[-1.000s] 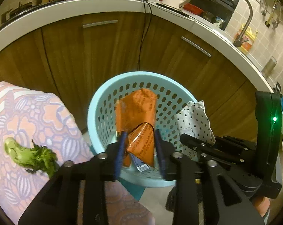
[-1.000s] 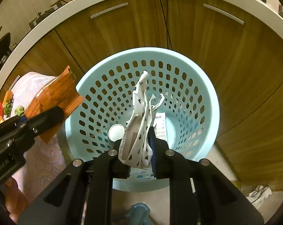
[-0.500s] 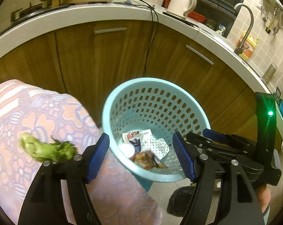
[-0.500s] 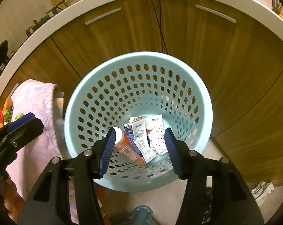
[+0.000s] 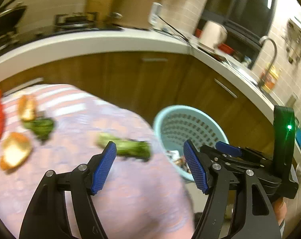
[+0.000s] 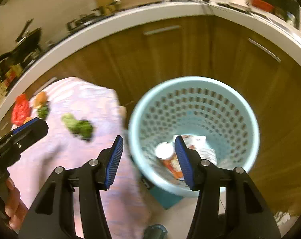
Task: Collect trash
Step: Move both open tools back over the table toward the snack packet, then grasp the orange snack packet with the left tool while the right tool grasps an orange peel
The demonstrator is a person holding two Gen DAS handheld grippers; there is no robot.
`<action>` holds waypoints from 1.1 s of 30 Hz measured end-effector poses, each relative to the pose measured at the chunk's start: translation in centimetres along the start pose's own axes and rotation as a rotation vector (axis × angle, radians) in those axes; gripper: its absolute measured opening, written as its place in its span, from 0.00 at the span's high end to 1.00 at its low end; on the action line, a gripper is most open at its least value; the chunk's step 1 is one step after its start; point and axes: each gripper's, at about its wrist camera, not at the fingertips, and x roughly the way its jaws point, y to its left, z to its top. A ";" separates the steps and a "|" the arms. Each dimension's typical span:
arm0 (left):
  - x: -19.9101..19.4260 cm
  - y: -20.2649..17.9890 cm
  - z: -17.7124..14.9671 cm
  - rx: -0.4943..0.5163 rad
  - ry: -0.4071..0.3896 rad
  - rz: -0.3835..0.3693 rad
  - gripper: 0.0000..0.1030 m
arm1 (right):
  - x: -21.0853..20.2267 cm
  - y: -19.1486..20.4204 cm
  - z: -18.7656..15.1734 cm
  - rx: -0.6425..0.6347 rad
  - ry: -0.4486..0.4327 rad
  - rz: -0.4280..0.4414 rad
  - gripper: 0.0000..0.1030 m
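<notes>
Both wrappers dropped into the basket (image 6: 192,107) a second ago, left gripper (image 5: 150,165) and right gripper (image 6: 149,157) now wide open and empty, swinging back toward the tablecloth (image 5: 130,189) where the nearest vegetable scrap (image 5: 128,149) looks like the next pickup.

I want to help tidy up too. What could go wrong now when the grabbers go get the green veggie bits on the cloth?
The nearest green scrap is leafy and limp, so the open left gripper might pinch only part of it, or snag the patterned cloth beneath. The blue basket sits below the cloth's edge, so a scrap let go too early could land on the floor. The pictures are blurred from fast motion, so aim may be off.
</notes>
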 end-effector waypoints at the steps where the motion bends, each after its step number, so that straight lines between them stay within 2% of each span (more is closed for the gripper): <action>1: -1.0 1.0 0.0 -0.016 -0.015 0.016 0.34 | -0.1 0.9 0.2 -0.012 -0.004 0.009 0.51; 7: -6.3 6.9 -0.1 -0.104 -0.086 0.116 0.34 | 0.0 6.7 0.0 -0.089 -0.006 0.074 0.51; 10: -9.0 10.0 -0.6 -0.144 -0.118 0.196 0.34 | 0.5 9.9 -0.5 -0.130 0.003 0.108 0.51; 14: -12.8 14.6 -1.7 -0.208 -0.156 0.291 0.30 | 1.5 14.6 -1.5 -0.210 0.025 0.138 0.51; 18: -15.8 18.8 -3.4 -0.258 -0.175 0.383 0.22 | 3.0 18.5 -2.6 -0.271 0.051 0.167 0.51; 22: -17.5 23.3 -5.2 -0.315 -0.149 0.459 0.22 | 4.8 21.3 -3.7 -0.302 0.086 0.187 0.51; 25: -17.4 25.6 -6.1 -0.331 -0.118 0.475 0.22 | 5.9 22.6 -4.3 -0.320 0.112 0.201 0.51; 30: -15.4 27.3 -7.3 -0.317 -0.042 0.475 0.22 | 6.4 23.7 -4.7 -0.348 0.124 0.191 0.51; 33: -13.4 27.7 -7.7 -0.300 0.013 0.532 0.22 | 6.6 23.6 -4.5 -0.342 0.128 0.181 0.51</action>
